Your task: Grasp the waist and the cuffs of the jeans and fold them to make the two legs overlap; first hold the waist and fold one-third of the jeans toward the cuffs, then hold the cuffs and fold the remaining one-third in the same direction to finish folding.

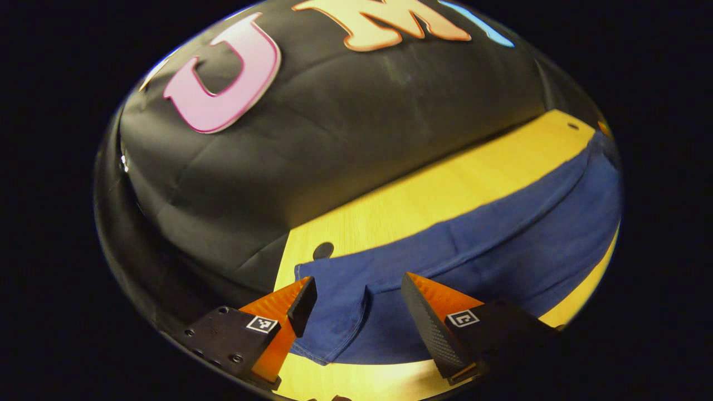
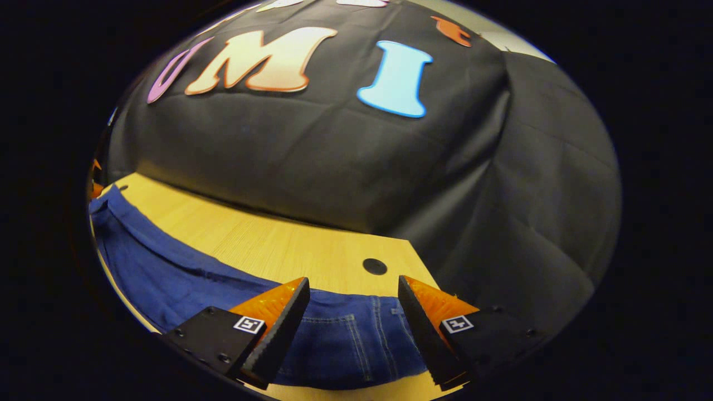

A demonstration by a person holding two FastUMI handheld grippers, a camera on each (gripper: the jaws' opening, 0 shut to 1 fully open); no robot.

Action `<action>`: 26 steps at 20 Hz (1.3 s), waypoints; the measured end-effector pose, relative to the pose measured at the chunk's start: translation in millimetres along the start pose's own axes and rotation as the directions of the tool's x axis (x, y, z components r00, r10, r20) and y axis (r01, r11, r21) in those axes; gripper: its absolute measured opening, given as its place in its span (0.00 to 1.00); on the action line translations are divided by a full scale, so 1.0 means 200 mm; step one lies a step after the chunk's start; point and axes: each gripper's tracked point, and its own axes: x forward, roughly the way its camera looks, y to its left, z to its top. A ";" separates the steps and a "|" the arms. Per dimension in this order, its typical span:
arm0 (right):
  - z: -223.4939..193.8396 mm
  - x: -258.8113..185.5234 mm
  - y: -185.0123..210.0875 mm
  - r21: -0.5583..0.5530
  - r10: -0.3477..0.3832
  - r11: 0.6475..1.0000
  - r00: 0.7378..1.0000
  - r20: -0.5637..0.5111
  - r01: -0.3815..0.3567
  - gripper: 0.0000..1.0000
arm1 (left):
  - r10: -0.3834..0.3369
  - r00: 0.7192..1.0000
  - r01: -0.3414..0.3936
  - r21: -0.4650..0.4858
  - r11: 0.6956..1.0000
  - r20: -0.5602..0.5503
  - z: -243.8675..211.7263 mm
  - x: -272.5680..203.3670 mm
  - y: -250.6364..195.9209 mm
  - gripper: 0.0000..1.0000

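1. The jeans (image 1: 479, 245) lie stretched flat along the wooden table (image 1: 423, 195), a long blue band parallel to the booth's black cloth wall (image 1: 334, 145), with a strip of bare table between the jeans and the wall.
2. At the left end of the jeans, in the left gripper view, are the cuffs (image 1: 328, 312). A hem edge lies near the table's cut corner and a round hole (image 1: 323, 250) in the tabletop sits just beyond the jeans.
3. The left gripper (image 1: 359, 312) is poised over the cuffs with its jaws spread wide. It has hold of nothing; the cloth shows flat between its fingers. I cannot tell whether the tips touch the denim.
4. At the right end of the jeans, in the right gripper view, is the waist (image 2: 356, 334), with pocket stitching and seams showing. Another hole (image 2: 374, 266) lies just beyond the jeans on that side.
5. The right gripper (image 2: 353, 328) is over the waist, also wide open and empty.
6. Judgement: this looks like the first step, before any grasp. From here I cannot tell whether the legs already overlap.
7. The next move likely calls for both grippers to descend onto the jeans' near edge and close on cuffs and waist together, catching all layers so the cloth lifts evenly.
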 end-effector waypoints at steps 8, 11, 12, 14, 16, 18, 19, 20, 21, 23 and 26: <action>-0.37 -0.07 -0.32 0.413 -0.111 0.892 0.973 -0.202 0.187 1.00 | -0.099 0.976 0.137 -0.191 0.972 0.194 0.31 -0.26 -0.10 0.94; -0.57 -0.03 -0.38 0.509 -0.148 0.811 0.942 -0.301 0.289 0.95 | -0.117 0.969 0.168 -0.232 0.958 0.217 0.38 -0.31 -0.13 0.94; -0.60 -0.04 -0.39 0.518 -0.156 0.797 0.935 -0.319 0.310 0.98 | -0.126 0.965 0.182 -0.239 0.954 0.230 0.42 -0.33 -0.13 0.95; -0.67 -0.05 -0.44 0.483 -0.198 0.797 0.913 -0.357 0.361 0.94 | -0.142 0.958 0.204 -0.245 0.948 0.250 0.48 -0.37 -0.15 0.95; -0.71 -0.06 -0.44 0.481 -0.197 0.792 0.903 -0.382 0.376 0.94 | -0.153 0.955 0.217 -0.244 0.945 0.255 0.49 -0.41 -0.21 0.95; -0.77 -0.07 -0.41 0.498 -0.161 0.779 0.889 -0.429 0.381 0.95 | -0.165 0.952 0.229 -0.241 0.943 0.259 0.51 -0.41 -0.25 0.95; -0.75 -0.05 -0.42 0.507 -0.177 0.775 0.900 -0.399 0.377 0.94 | -0.170 0.951 0.232 -0.236 0.944 0.257 0.53 -0.41 -0.26 0.95; -0.75 0.00 -0.37 0.537 -0.116 0.775 0.910 -0.398 0.334 0.79 | -0.171 0.951 0.233 -0.233 0.944 0.258 0.53 -0.42 -0.28 0.95; -0.74 0.00 -0.36 0.526 -0.113 0.789 0.916 -0.384 0.318 0.64 | -0.171 0.951 0.234 -0.235 0.944 0.258 0.55 -0.42 -0.28 0.95; -0.69 0.01 -0.36 0.505 -0.111 0.816 0.934 -0.339 0.281 0.33 | -0.169 0.952 0.235 -0.252 0.939 0.256 0.56 -0.44 -0.29 0.95; -0.56 0.00 -0.36 0.508 -0.120 0.827 0.958 -0.260 0.241 0.04 | -0.172 0.947 0.251 -0.290 0.923 0.272 0.56 -0.48 -0.27 0.95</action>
